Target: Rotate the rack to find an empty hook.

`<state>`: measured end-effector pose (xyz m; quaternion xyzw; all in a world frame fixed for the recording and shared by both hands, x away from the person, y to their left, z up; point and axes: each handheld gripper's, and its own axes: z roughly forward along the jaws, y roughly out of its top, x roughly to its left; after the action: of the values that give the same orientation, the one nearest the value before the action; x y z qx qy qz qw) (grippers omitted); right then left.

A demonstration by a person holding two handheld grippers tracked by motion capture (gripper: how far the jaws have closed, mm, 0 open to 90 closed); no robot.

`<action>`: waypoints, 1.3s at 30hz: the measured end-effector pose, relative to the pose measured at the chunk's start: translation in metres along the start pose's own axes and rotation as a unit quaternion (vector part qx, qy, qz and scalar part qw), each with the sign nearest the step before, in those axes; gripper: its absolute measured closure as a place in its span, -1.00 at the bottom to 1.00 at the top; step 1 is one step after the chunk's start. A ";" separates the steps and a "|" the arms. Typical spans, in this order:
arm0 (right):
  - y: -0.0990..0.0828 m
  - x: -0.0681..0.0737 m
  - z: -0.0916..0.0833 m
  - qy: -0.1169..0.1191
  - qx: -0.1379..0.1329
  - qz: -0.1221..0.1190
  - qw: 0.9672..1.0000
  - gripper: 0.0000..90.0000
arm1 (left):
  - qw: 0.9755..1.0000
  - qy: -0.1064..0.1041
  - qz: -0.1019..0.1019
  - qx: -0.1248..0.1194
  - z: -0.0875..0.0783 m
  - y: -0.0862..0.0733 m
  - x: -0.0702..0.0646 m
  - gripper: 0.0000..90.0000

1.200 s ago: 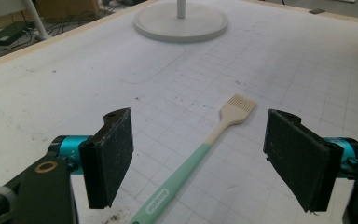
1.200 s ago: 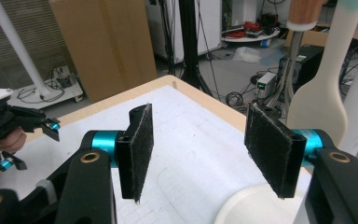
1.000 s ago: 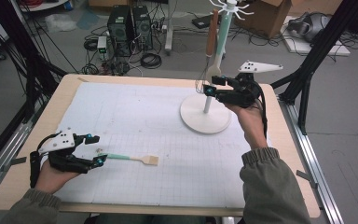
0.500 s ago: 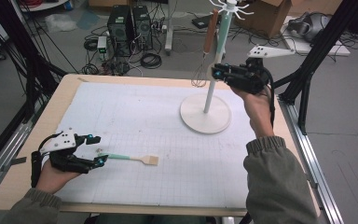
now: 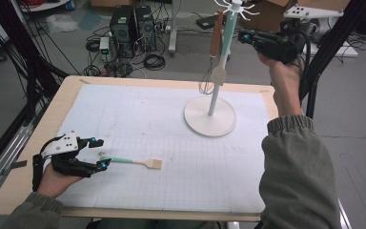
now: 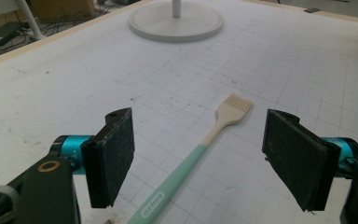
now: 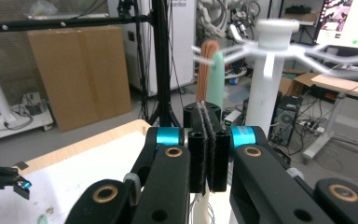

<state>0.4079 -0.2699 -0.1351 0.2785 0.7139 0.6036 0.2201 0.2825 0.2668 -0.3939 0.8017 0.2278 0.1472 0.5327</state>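
Observation:
A brush with a mint handle [image 5: 133, 161] [image 6: 182, 170] lies flat on the white mat. My left gripper [image 5: 102, 152] [image 6: 205, 156] rests at the near left, open, its pads on either side of the handle's end without touching it. My right gripper [image 5: 240, 34] [image 7: 208, 116] is held high beside the top of the white hook stand [image 5: 221, 57] [image 7: 265, 84]. Its jaws have just closed and are shut, with nothing between them. A brown-handled whisk [image 5: 205, 83] [image 7: 207, 56] and a mint-handled spatula [image 5: 218, 74] [image 7: 217, 79] hang from the stand's hooks.
The stand's round base [image 5: 210, 117] [image 6: 177, 23] sits on the mat at the far right. The wooden table edge [image 5: 138, 82] runs along the far side. Black frame posts [image 5: 324, 52] rise right of the table; computers and cables lie on the floor beyond.
My right hand has risen from beside the stand's lower pole to its top, and its jaws have gone from open to shut. The left gripper and the brush have not moved.

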 end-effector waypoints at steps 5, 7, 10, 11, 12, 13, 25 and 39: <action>0.010 0.002 0.003 0.002 0.004 -0.007 1.000 0.98 | 1.000 0.000 0.001 -0.003 0.000 0.001 0.000 -0.43; 0.011 -0.001 0.002 -0.001 0.001 -0.004 1.000 0.98 | 1.000 -0.001 -0.001 -0.001 0.001 0.000 0.001 -0.43; 0.013 -0.002 0.001 -0.002 0.000 -0.005 1.000 0.98 | 1.000 -0.001 -0.002 -0.001 0.000 0.000 0.001 -0.43; 0.014 -0.003 0.000 -0.002 0.000 -0.006 1.000 0.98 | 1.000 0.000 -0.001 -0.002 0.000 0.001 0.001 -0.43; 0.015 -0.004 -0.002 -0.004 0.001 -0.006 1.000 0.98 | 1.000 0.000 0.000 -0.003 0.000 0.001 0.001 -0.43; 0.016 -0.005 -0.004 -0.004 0.002 -0.006 1.000 0.98 | 1.000 -0.001 0.000 -0.003 -0.001 0.001 0.001 -0.43; 0.017 -0.022 -0.017 -0.027 0.002 -0.001 1.000 0.98 | 1.000 -0.003 0.000 -0.003 0.001 0.001 0.001 -0.43; 0.018 -0.021 -0.003 -0.012 0.008 -0.008 1.000 0.98 | 1.000 -0.008 0.001 -0.002 0.003 0.001 0.000 -0.43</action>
<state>0.4238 -0.2842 -0.1169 0.2812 0.7186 0.5925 0.2311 0.2843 0.2647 -0.3941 0.8020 0.2227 0.1420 0.5358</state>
